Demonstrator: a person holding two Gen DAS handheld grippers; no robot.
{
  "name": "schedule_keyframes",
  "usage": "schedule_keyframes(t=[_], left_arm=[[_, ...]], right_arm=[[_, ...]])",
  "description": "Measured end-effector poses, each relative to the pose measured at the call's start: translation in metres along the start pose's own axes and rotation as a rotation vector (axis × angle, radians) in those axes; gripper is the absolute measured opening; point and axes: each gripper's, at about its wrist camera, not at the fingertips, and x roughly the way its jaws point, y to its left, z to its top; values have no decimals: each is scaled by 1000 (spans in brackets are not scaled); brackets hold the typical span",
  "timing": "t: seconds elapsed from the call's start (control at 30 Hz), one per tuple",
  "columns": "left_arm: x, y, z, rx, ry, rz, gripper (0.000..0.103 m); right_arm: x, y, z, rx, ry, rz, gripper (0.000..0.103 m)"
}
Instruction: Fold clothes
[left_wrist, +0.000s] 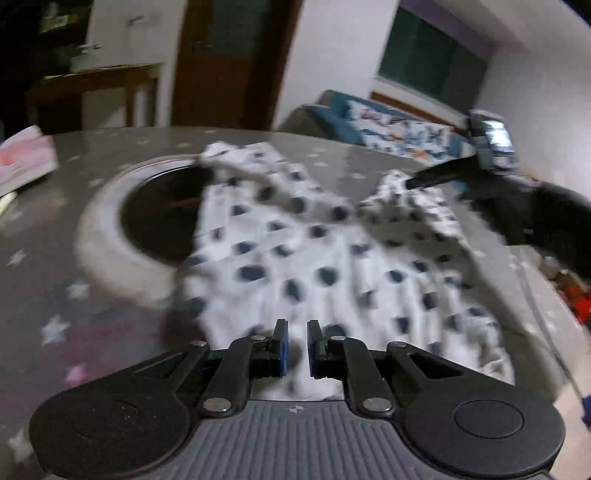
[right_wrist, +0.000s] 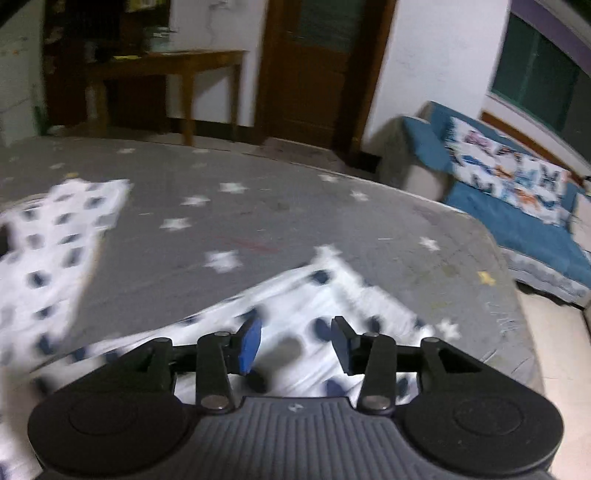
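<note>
A white garment with dark blue spots (left_wrist: 325, 258) lies spread on the grey star-patterned table (left_wrist: 55, 229). My left gripper (left_wrist: 295, 332) sits low over its near edge, jaws a narrow gap apart with white cloth showing between them; whether it pinches the cloth is unclear. My right gripper (left_wrist: 410, 181) shows in the left wrist view at the garment's far right corner. In the right wrist view my right gripper (right_wrist: 295, 326) is open just above a pointed part of the garment (right_wrist: 314, 295), holding nothing. Another part of the garment (right_wrist: 48, 243) lies at the left.
A round dark opening with a pale rim (left_wrist: 162, 218) is set in the table, partly under the garment. A pink-white packet (left_wrist: 26, 155) lies at the table's far left. A blue sofa (right_wrist: 517, 206) stands beyond the table's right edge; a wooden desk (right_wrist: 166, 62) and door stand behind.
</note>
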Motion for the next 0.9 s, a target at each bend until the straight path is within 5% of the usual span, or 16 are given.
schedule_keyframes(t=[0.53, 0.9], left_arm=[[-4, 4, -17, -31, 16, 28, 13], [-23, -13, -30, -23, 70, 2, 12]], right_arm=[[-151, 129, -100, -193, 0, 518, 55], [-169, 168, -141, -389, 68, 585, 55]])
